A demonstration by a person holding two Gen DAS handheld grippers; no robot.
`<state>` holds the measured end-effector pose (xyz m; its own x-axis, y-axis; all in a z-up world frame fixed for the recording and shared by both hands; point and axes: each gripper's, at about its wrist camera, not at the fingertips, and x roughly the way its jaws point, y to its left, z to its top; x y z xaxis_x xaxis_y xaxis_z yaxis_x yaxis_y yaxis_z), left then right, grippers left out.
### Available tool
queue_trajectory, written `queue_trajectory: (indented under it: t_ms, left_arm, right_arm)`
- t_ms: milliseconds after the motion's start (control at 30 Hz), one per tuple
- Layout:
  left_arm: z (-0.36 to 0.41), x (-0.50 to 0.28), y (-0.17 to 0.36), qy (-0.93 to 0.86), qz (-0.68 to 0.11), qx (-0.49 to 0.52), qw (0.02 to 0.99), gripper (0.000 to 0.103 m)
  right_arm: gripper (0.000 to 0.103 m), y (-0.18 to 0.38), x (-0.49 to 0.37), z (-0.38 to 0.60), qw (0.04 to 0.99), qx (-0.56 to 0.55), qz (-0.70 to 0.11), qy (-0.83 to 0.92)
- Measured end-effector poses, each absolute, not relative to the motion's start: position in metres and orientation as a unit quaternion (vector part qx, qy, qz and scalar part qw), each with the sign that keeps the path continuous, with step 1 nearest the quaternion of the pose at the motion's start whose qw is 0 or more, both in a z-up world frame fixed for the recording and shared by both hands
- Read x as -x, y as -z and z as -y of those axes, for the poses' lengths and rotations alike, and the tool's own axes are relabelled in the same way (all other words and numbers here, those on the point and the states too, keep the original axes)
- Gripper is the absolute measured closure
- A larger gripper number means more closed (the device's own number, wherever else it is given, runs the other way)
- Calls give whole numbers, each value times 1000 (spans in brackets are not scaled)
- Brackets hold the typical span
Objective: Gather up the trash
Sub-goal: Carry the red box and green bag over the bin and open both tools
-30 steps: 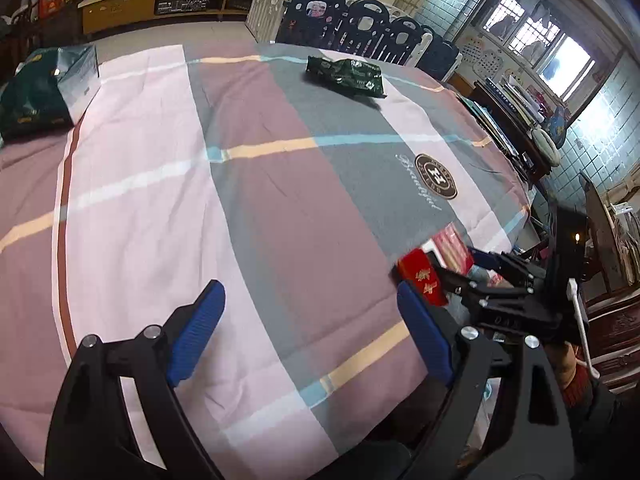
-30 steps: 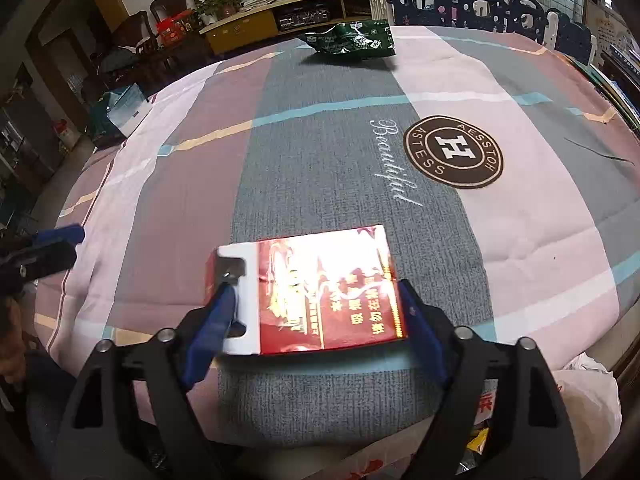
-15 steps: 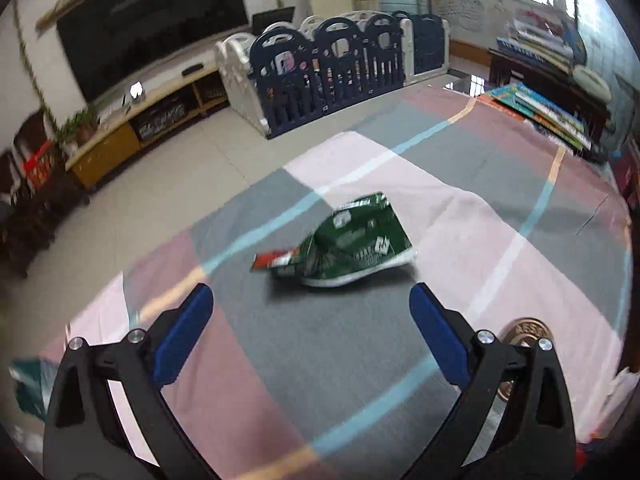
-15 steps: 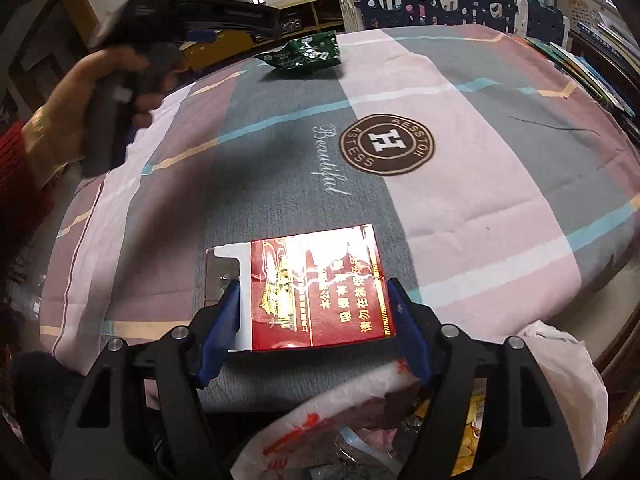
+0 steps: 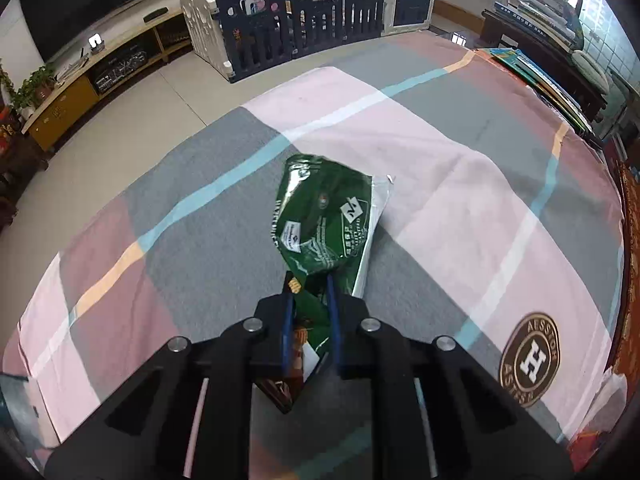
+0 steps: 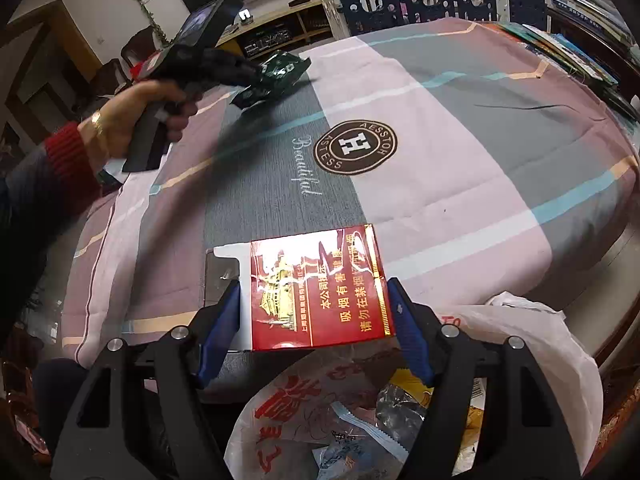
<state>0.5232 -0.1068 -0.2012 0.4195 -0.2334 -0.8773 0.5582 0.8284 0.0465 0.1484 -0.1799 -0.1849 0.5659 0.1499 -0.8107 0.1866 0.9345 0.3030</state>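
Observation:
My left gripper [image 5: 310, 284] is shut on a crumpled green snack wrapper [image 5: 326, 224] at the far side of the table. In the right wrist view the left gripper [image 6: 256, 74] and the green wrapper [image 6: 280, 72] show at the upper left, in the person's hand. My right gripper [image 6: 312, 292] is shut on a flattened red cigarette carton [image 6: 320, 288] at the table's near edge, above an open white plastic trash bag [image 6: 520, 344] with several scraps inside.
The table wears a pink, grey and mauve striped cloth [image 5: 460, 168] with a round brown logo [image 6: 355, 147]. A navy and white playpen fence [image 5: 304, 12] and a TV cabinet [image 5: 100, 64] stand beyond. Books [image 5: 540, 76] lie along the right.
My left gripper moved across the table to the green wrapper and closed on it. My right gripper kept the red carton and drew back over the trash bag.

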Motion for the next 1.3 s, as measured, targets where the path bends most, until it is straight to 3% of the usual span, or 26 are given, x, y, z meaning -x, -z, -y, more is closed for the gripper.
queue_trajectory:
  t_ms: [333, 667, 967, 1300]
  left_arm:
    - [49, -329, 118, 224, -416, -124, 873, 87]
    - [46, -164, 54, 210, -367, -103, 900, 87]
    - [82, -79, 74, 274, -420, -77, 862, 87]
    - [123, -61, 111, 306, -460, -107, 827, 87]
  right_arm:
    - [32, 133, -85, 199, 892, -157, -423, 36]
    - [32, 89, -14, 202, 904, -95, -414, 45]
    - [32, 60, 31, 224, 911, -84, -398, 67]
    - [32, 63, 55, 257, 907, -111, -393, 102]
